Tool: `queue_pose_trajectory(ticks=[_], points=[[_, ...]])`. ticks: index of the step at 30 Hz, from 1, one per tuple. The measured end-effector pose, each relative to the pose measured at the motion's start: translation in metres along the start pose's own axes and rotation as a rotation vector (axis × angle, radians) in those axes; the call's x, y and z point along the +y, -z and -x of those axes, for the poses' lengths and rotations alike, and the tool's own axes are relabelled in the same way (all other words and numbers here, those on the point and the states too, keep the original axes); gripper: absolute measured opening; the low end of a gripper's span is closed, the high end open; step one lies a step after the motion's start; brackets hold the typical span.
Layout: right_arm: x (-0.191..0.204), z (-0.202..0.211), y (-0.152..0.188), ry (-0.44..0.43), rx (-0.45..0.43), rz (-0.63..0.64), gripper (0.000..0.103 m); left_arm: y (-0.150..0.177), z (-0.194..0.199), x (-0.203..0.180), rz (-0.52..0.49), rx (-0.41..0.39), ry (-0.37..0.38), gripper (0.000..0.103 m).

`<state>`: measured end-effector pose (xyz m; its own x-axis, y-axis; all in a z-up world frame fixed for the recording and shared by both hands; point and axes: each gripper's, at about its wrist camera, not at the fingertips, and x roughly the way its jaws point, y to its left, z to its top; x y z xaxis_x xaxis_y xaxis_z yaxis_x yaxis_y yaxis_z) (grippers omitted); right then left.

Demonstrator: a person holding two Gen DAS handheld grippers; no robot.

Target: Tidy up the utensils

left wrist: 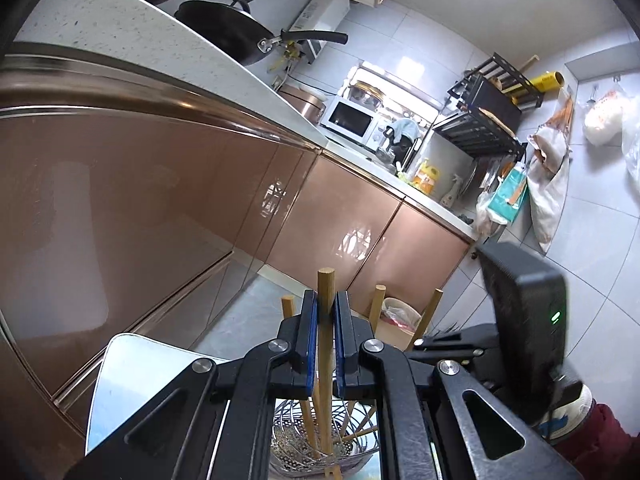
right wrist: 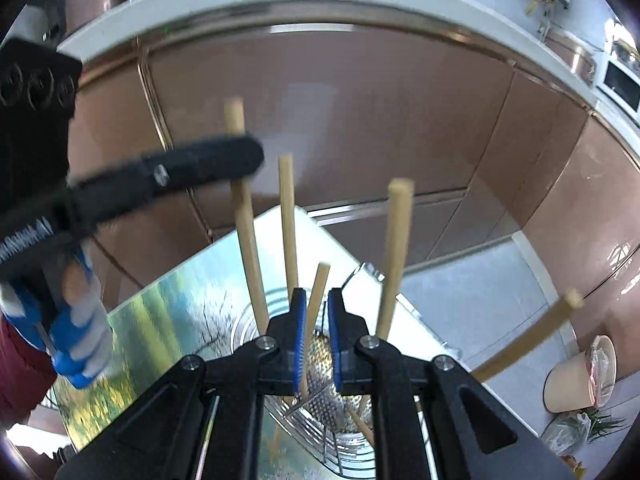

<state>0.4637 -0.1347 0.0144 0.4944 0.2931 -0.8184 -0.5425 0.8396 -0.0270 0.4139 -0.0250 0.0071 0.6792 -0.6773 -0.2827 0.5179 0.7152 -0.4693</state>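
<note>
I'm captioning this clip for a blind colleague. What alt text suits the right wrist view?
The right gripper is shut on a wooden utensil handle standing in a perforated metal holder, with more wooden handles around it. On the left, the left gripper clamps a taller handle in front of copper-coloured cabinet doors.

My grippers are black with blue pads (left wrist: 311,344). The utensil handles (right wrist: 287,216) are pale wood – the holder (right wrist: 320,364) is shiny perforated steel. Cabinet doors (left wrist: 160,184) gleam copper-brown, the countertop (left wrist: 120,28) is speckled white, my glove (right wrist: 78,344) blue and white, my sleeve (right wrist: 20,376) dark red.
</note>
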Motion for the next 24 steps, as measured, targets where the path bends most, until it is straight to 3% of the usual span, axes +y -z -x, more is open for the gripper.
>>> queue_pose_trajectory(ticks=[11, 17, 24], points=[[0.0, -0.029, 0.007, -0.048, 0.124, 0.057, 0.014, 0.0, 0.001, 0.004, 0.014, 0.001, 0.01, 0.007], [-0.007, -0.031, 0.013, -0.103, 0.109, 0.05, 0.011, 0.0, 0.001, 0.005, 0.02, 0.003, 0.011, 0.007], [-0.024, -0.012, 0.005, -0.128, 0.003, -0.002, 0.009, -0.004, 0.0, 0.0, 0.007, -0.002, 0.01, 0.007]])
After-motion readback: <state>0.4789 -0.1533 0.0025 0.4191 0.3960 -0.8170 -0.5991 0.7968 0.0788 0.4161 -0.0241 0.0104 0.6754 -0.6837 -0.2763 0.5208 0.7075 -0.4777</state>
